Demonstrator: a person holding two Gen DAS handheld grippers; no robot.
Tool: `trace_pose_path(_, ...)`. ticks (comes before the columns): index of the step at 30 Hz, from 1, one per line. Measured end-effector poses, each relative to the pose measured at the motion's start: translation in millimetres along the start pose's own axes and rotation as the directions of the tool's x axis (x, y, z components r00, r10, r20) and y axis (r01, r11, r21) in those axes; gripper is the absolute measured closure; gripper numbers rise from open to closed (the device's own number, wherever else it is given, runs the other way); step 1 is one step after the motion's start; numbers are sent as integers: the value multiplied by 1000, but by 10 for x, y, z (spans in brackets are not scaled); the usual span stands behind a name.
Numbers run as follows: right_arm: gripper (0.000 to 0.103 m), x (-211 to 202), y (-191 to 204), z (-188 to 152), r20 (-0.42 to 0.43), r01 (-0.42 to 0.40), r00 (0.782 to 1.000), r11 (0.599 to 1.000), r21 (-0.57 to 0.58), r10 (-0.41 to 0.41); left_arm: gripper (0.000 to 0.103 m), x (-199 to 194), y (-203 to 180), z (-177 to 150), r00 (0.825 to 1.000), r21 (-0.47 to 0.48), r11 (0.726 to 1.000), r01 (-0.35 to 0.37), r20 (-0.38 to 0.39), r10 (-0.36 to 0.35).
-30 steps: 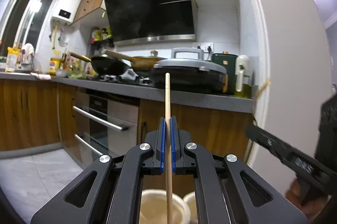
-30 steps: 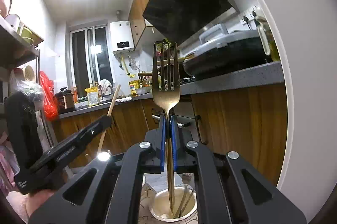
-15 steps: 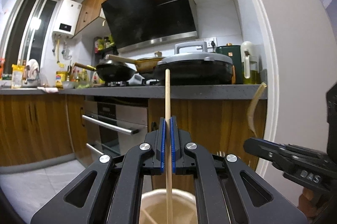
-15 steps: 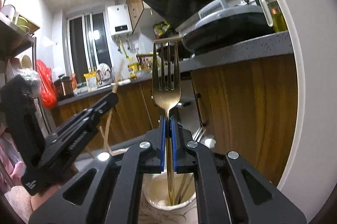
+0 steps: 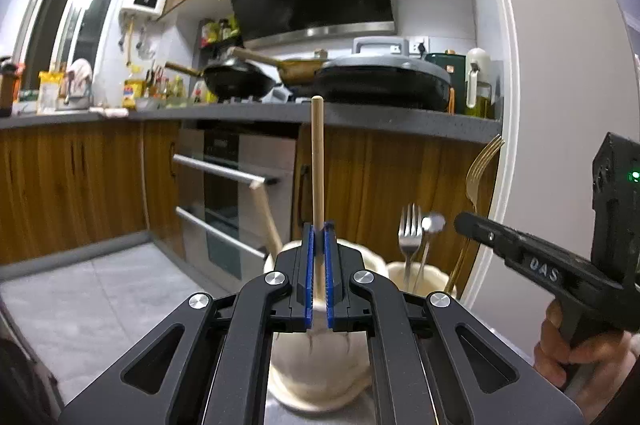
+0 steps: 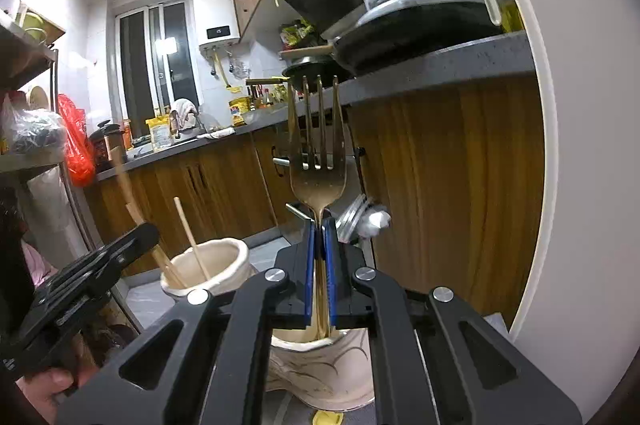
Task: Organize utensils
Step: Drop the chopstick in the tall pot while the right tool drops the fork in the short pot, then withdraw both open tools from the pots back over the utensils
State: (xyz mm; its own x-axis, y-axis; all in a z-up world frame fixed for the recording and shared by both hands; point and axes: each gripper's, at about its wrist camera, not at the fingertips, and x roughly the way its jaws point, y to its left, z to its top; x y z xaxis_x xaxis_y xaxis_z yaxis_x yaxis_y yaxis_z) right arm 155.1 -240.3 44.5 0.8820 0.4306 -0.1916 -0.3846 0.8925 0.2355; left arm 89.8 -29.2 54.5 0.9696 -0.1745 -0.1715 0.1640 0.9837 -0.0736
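Observation:
In the left wrist view my left gripper [image 5: 318, 237] is shut on an upright wooden chopstick [image 5: 317, 161]. Its lower end reaches down into a cream ceramic holder [image 5: 316, 369], where another chopstick [image 5: 262, 213] leans. In the right wrist view my right gripper [image 6: 319, 227] is shut on a gold fork [image 6: 318, 145], tines up, its handle going down into a second cream holder [image 6: 320, 369]. This second holder [image 5: 428, 275] stands to the right of the first and keeps a silver fork [image 5: 409, 237]. The right gripper [image 5: 464, 221] and left gripper [image 6: 146, 233] each show in the other's view.
The chopstick holder [image 6: 208, 265] stands left of the fork holder on a grey surface. Behind are wooden cabinets, an oven [image 5: 228, 193] and a dark counter [image 5: 360, 117] with pans. A white wall [image 5: 560, 105] closes the right side.
Both grippers have come down with their utensils. The two holders, only just in view at the bottom edge before, now stand right under the jaws, and the fork and chopstick reach deeper into them.

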Motion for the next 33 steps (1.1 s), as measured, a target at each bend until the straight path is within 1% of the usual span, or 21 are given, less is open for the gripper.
trace_pose_path(2, 98, 20, -37, -12, -6, 2, 1000, 1000, 16, -2, 98, -3, 24, -59, 1000, 1, 1000, -2, -18, 2)
trace_pose_path(8, 98, 98, -75, -47, -35, 20, 999, 999, 37, -19, 97, 14, 68, -92, 999, -1, 1000, 1, -52, -1)
trace_pose_path(10, 98, 111, -82, -50, -38, 23, 999, 999, 42, -21, 93, 12, 73, -111, 998, 2, 1000, 4, -57, -4)
trace_pose_path(14, 98, 129, -77, -42, -40, 33, 999, 999, 43, -32, 90, -4, 80, -129, 998, 11, 1000, 3, -66, -2)
trace_pose_path(19, 97, 190, -144, -49, -63, 49, 997, 996, 68, -45, 81, -21, 111, -149, 997, 5, 1000, -9, -72, 9)
trace_pose_path(20, 97, 198, -141, -50, -66, 52, 997, 996, 71, -47, 76, -22, 119, -155, 997, 4, 1000, -13, -75, 13)
trace_pose_path(21, 97, 203, -147, -51, -68, 53, 997, 996, 74, -48, 74, -23, 128, -158, 997, 1, 1000, -13, -76, 13)
trace_pose_path(30, 96, 219, -148, -70, -69, 66, 996, 996, 62, -61, 65, -34, 162, -181, 996, 0, 1000, -28, -81, 28)
trace_pose_path(31, 93, 222, -153, -72, -70, 69, 995, 996, 63, -64, 62, -39, 167, -182, 996, -1, 1000, -29, -81, 29)
trace_pose_path(32, 92, 203, -155, -81, -69, 75, 995, 995, 65, -70, 60, -44, 174, -181, 996, -4, 999, -32, -79, 32)
trace_pose_path(33, 89, 198, -164, -78, -67, 79, 995, 994, 69, -74, 56, -50, 180, -183, 997, -6, 999, -34, -76, 34)
